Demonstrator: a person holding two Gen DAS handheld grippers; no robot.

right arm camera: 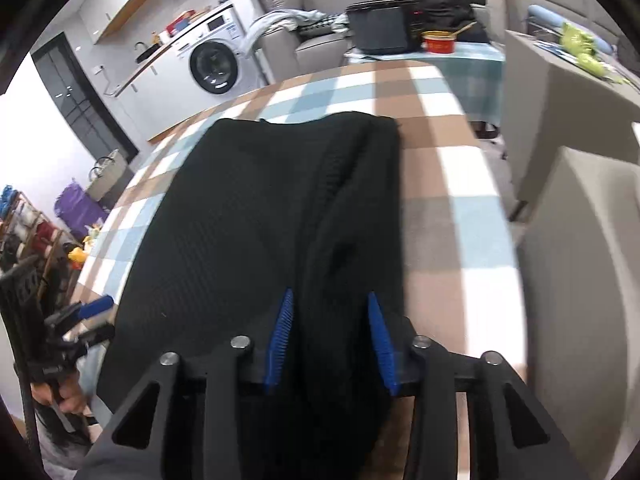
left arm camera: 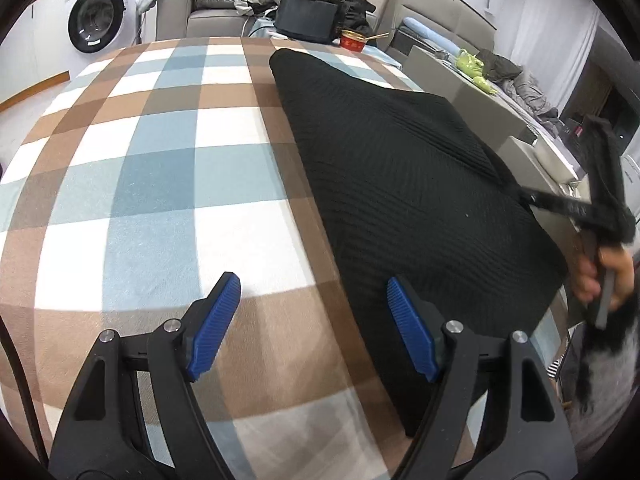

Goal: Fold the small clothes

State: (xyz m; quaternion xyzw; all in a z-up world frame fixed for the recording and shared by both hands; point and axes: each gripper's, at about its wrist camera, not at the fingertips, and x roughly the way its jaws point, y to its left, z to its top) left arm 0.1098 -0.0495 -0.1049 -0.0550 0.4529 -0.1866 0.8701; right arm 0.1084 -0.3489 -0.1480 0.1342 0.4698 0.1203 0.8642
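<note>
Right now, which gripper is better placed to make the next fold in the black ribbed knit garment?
Probably the right gripper: its jaws straddle a raised fold of the black ribbed knit garment. The left gripper hangs open over the plaid blanket, beside the garment's edge.

The left tongs (left arm camera: 313, 326) are wide open, both blue pads (left arm camera: 214, 326) free, and they hold nothing. The right tongs (right arm camera: 330, 342) have their pads (right arm camera: 280, 342) nearer together, with dark cloth between them. In the left view, the right hand (left arm camera: 608, 276) grips its handle at the far edge.
</note>
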